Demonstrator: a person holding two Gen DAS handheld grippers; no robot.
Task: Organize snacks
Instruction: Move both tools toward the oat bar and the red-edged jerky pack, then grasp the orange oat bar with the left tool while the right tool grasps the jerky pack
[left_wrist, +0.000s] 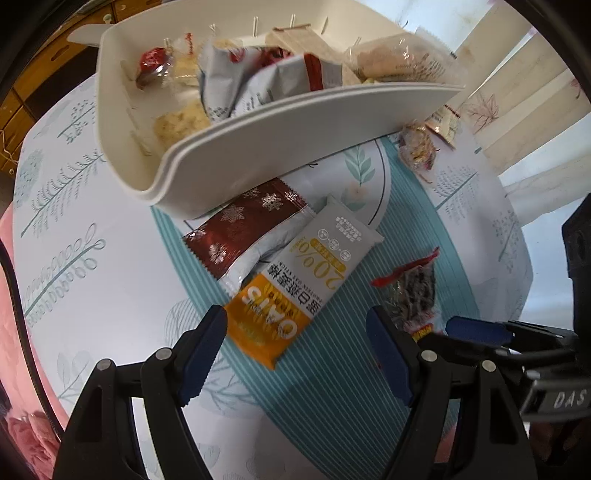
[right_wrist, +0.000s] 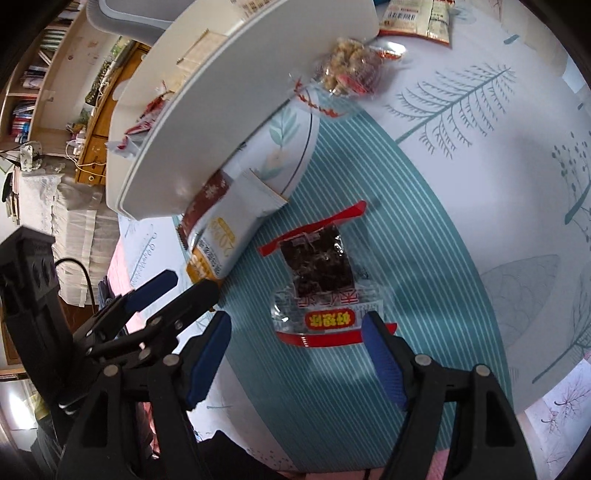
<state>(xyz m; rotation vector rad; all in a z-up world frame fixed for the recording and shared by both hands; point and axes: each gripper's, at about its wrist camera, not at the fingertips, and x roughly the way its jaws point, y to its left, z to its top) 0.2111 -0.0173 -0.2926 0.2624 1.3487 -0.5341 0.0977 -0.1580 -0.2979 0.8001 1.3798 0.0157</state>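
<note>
Oat bar packet: orange and white, flat on the counter, its upper end lapping a dark red snowflake packet. Left gripper hangs over its orange end, fingers apart and empty, one on each side of that end.

Seaweed snack pack: clear, red-trimmed, flat on the striped cloth just right of the oat bar. Right gripper above its near seam, fingers apart and empty.

White bin: already holds several snacks; its curved wall sits close behind the two overlapped packets, touching or nearly so.

Risks, judged:
- Thin flat packets give little edge to pinch; the fingers may skid on the cloth or catch it.
- Lifting the oat bar may drag the snowflake packet along.
- The two grippers work near each other and could knock together.
- The seaweed pack's slick film may slip from a seam-only hold.

Room: open cloth right of the seaweed pack. Two more wrapped snacks lie beyond, beside the bin. The counter's near edge lies just below the grippers.
</note>
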